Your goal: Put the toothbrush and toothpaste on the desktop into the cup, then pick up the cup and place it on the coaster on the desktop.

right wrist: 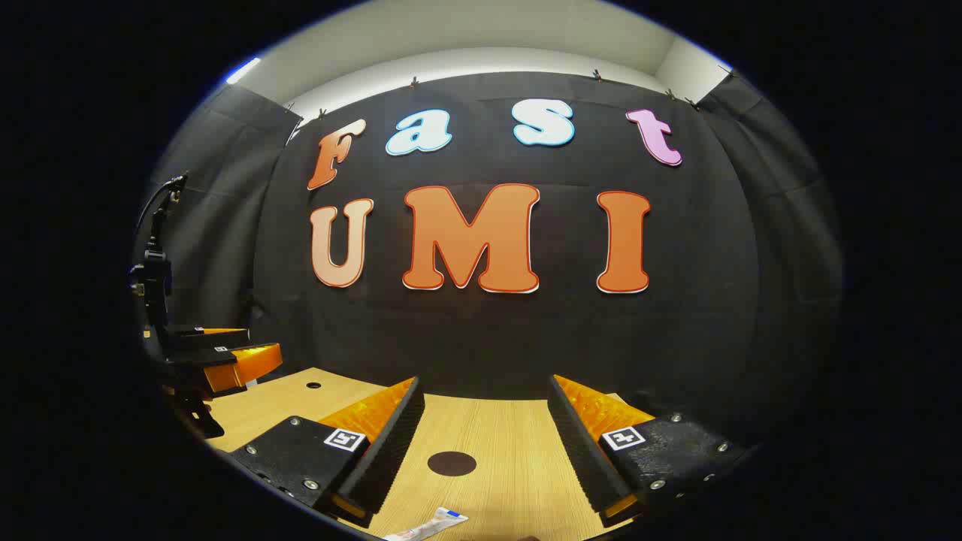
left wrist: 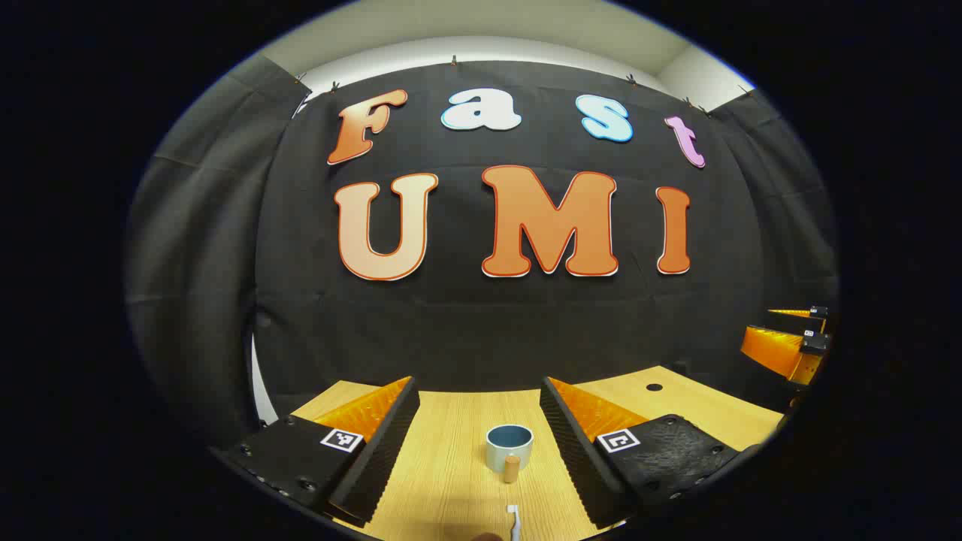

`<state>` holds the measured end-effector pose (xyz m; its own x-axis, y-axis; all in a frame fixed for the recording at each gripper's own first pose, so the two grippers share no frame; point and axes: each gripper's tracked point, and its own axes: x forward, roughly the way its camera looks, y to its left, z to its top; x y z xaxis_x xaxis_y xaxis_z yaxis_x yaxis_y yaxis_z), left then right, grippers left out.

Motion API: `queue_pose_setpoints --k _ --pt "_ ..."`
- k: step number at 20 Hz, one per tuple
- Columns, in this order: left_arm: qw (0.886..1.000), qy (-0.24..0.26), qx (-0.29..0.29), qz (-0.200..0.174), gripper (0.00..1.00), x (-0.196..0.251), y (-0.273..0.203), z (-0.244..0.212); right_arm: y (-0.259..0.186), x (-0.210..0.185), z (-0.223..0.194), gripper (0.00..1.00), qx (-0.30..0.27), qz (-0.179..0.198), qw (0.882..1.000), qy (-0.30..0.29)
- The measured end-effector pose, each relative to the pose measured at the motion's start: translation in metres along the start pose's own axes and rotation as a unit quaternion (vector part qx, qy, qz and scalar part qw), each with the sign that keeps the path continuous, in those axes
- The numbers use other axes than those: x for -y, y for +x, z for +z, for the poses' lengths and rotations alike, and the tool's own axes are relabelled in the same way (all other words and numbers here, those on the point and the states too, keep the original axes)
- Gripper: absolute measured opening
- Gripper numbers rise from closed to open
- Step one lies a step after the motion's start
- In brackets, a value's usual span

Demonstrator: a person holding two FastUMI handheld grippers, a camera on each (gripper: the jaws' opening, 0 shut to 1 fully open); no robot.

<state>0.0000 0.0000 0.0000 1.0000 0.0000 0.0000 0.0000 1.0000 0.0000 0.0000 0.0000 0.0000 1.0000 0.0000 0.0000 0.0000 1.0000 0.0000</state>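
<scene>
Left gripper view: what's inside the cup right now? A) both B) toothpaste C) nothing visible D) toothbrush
C: the cup shows a bare interior, while the toothbrush lies on the desktop nearer the camera, and the toothpaste lies flat in the right gripper view.

Both views face the back wall (left wrist: 481, 323), low over the desktop (right wrist: 511, 443).

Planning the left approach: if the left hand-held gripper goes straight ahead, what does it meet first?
Probably the cup, standing between the open fingers of the left hand-held gripper; the toothbrush lies nearer but low on the desktop.
</scene>
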Motion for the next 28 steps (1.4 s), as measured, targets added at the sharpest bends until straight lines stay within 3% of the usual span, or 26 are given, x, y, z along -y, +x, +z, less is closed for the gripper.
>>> queue_pose_setpoints --k 5,7,11,18,25,28 --pt "1.000 -0.001 0.012 0.008 0.97 -0.004 0.000 0.009 -0.001 0.000 0.017 1.00 0.033 -0.005 0.999 -0.019" --pt "1.000 0.012 0.002 0.011 0.97 -0.005 0.001 0.009 0.002 0.004 0.014 0.98 0.025 -0.018 0.999 -0.034" --pt "0.999 0.043 0.012 0.013 0.97 0.001 0.002 0.022 0.004 -0.006 0.016 0.98 0.015 0.003 1.000 -0.019" --pt "0.999 0.035 -0.014 -0.003 0.99 0.010 0.011 0.013 0.009 -0.004 0.015 0.98 0.003 -0.001 1.000 -0.018" --pt "0.992 0.020 -0.115 -0.039 0.99 0.020 0.027 -0.041 0.030 -0.006 -0.023 0.99 -0.072 0.007 0.997 -0.009" --pt "0.979 0.011 -0.196 -0.062 0.99 0.026 0.029 -0.076 0.032 -0.007 -0.049 0.98 -0.128 0.018 0.992 -0.006"
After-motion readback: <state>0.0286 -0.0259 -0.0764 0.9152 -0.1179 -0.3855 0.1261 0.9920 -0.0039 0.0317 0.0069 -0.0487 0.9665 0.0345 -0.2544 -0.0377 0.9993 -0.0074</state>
